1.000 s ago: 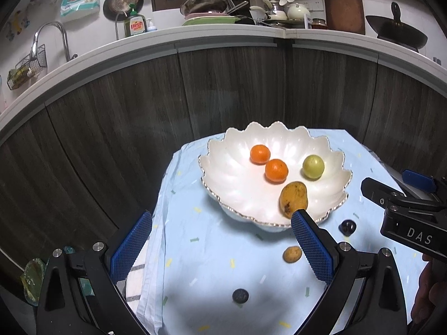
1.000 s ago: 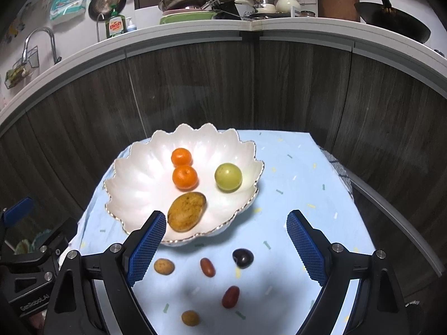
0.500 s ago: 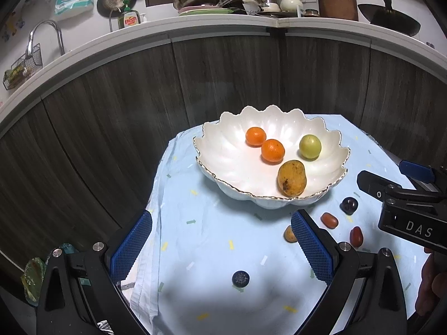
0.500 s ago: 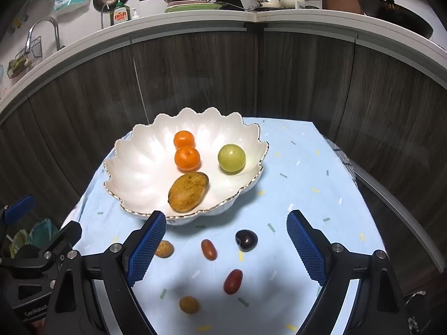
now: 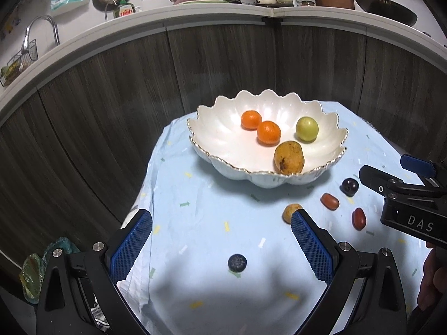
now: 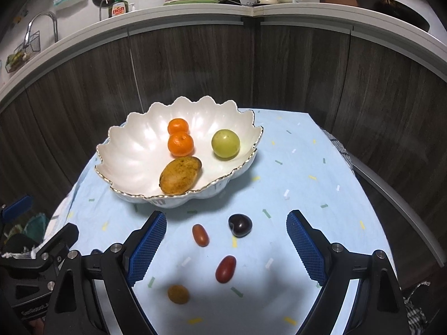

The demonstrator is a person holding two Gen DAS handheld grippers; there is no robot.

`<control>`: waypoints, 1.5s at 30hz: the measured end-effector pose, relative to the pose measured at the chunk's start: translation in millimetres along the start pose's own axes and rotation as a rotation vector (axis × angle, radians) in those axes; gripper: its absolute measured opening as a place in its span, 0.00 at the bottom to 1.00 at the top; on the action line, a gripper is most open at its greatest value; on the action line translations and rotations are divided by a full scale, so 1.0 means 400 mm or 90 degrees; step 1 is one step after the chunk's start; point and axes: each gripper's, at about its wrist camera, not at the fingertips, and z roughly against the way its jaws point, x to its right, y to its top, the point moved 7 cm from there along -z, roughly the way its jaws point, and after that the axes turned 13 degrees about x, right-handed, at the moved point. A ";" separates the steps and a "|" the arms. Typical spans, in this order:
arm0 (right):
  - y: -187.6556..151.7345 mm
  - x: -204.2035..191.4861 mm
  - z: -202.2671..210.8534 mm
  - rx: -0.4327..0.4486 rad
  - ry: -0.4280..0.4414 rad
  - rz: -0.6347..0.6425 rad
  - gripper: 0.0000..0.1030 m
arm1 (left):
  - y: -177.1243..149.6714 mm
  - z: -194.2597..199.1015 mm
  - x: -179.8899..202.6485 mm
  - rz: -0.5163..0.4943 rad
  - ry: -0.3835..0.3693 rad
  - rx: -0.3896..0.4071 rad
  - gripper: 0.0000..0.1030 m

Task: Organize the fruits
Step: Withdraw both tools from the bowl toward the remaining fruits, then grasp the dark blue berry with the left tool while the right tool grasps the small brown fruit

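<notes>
Surface [image 6: 301,150]: pale blue cloth before dark cabinets, white bowl [image 6: 131,150] at far left already holding four fruits. My left gripper [image 5: 220,240] has jaws apart, empty; the blueberry [image 5: 237,262] lies between them, near. My right gripper [image 6: 226,244] likewise stands wide, with two red fruits [image 6: 200,235] and a dark plum [image 6: 240,225] between. Risk: small round fruit may roll off when pinched.

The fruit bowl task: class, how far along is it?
Done: two oranges, a green fruit and a mango lie in the white bowl. In hand: nothing; left gripper and right gripper are open. Left: small fruits on the cloth, including a dark plum.
</notes>
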 end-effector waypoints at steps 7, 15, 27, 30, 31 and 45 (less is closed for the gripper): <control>-0.036 -0.025 0.005 -0.017 0.022 0.009 0.86 | -0.040 0.003 -0.005 0.003 -0.004 -0.023 0.98; -0.092 -0.062 0.014 -0.039 0.044 0.033 0.83 | -0.085 -0.021 -0.021 0.004 0.003 -0.053 0.90; -0.163 -0.083 -0.013 -0.075 0.069 0.047 0.60 | -0.132 -0.055 0.002 -0.002 -0.019 -0.086 0.74; -0.177 -0.085 -0.023 -0.086 0.074 0.046 0.56 | -0.144 -0.066 0.010 -0.005 -0.023 -0.098 0.71; -0.181 -0.086 -0.024 -0.087 0.076 0.048 0.54 | -0.147 -0.070 0.013 -0.006 -0.024 -0.102 0.70; -0.220 -0.111 -0.024 -0.114 0.105 0.058 0.37 | -0.171 -0.091 0.029 -0.009 -0.035 -0.127 0.57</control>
